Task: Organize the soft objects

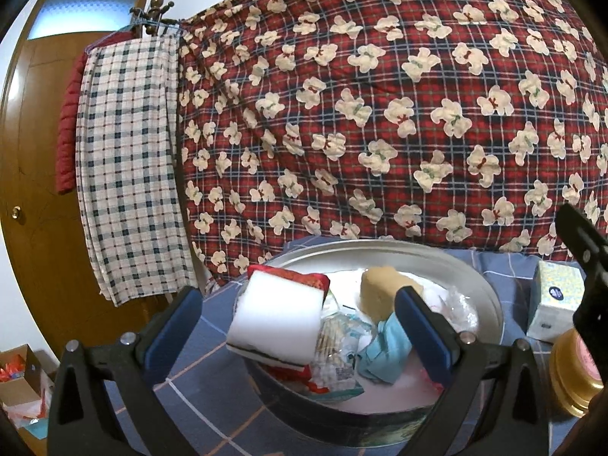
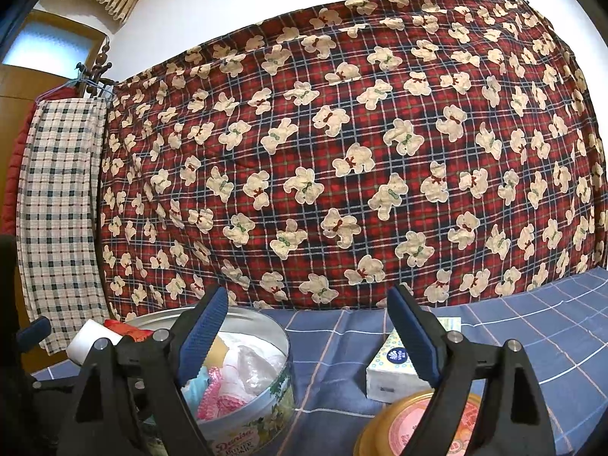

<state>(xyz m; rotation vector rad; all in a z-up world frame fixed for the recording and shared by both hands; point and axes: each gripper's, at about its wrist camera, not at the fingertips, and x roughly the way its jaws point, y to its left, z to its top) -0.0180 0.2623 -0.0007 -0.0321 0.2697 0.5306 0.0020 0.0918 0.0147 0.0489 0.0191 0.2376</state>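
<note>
A round metal cookie tin (image 1: 490, 300) sits on the blue checked cloth, filled with soft things: a white sponge block (image 1: 277, 315) leaning on its left rim, a tan sponge (image 1: 380, 288), a light blue cloth (image 1: 383, 345) and plastic packets. My left gripper (image 1: 300, 334) is open and empty, its jaws either side of the tin's contents. In the right wrist view the tin (image 2: 262, 414) is at lower left. My right gripper (image 2: 307, 338) is open and empty above the cloth, between the tin and a tissue pack (image 2: 395, 372).
A gold lid with a pink top (image 2: 414, 425) lies near the tissue pack (image 1: 551, 300). A red plaid bear-print quilt (image 1: 380, 114) hangs behind the blue cloth surface (image 2: 532, 334). A checked cloth (image 1: 125, 159) hangs at left by a wooden door. Boxes (image 1: 19, 380) sit on the floor.
</note>
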